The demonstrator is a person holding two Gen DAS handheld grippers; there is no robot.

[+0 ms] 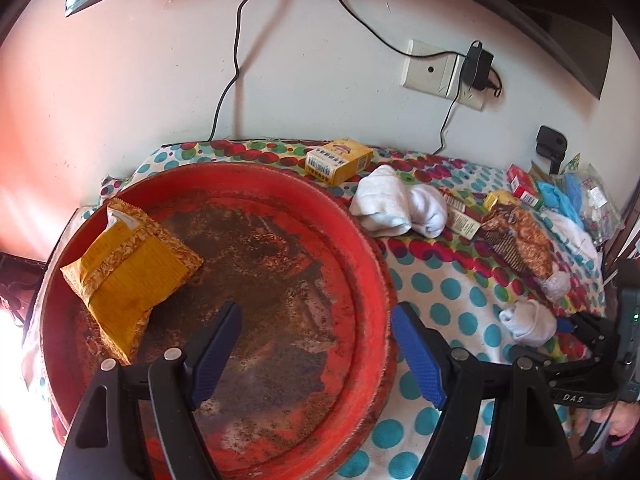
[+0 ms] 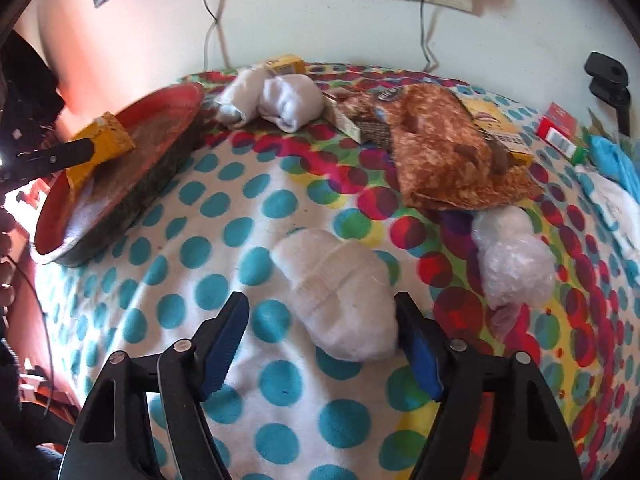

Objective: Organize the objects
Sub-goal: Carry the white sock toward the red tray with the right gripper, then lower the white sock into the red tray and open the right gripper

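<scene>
1. Your left tongs (image 1: 316, 352) hang spread wide over the red tray (image 1: 372, 240), gripping nothing; one blue pad sits above the tray floor, the other just outside the tray's right rim.
2. The yellow packet (image 1: 128, 268) lies in the tray's left part, leaning against the left wall. The rest of the tray floor is bare and rusty, so there is free room across the middle and right.
3. Your right tongs (image 2: 320, 332) stand released around a rolled white sock (image 2: 340, 296) on the dotted cloth (image 2: 192, 248) covering the tabletop. The sock lies against the right pad; a gap shows at the left pad.
4. Open cloth runs between that sock and the tray, with nothing lying on it.
5. To the sock's right sits a crumpled clear bag (image 2: 512, 264), close by. Behind it lies a brown wrapper (image 2: 444, 152), partly over a yellow box (image 2: 500, 128).
6. Two more white socks (image 2: 276, 96) lie near the wall, just beside the tray's far rim, with a yellow carton (image 1: 338, 160) behind them.
7. The tray reaches the tabletop's left edge.
</scene>
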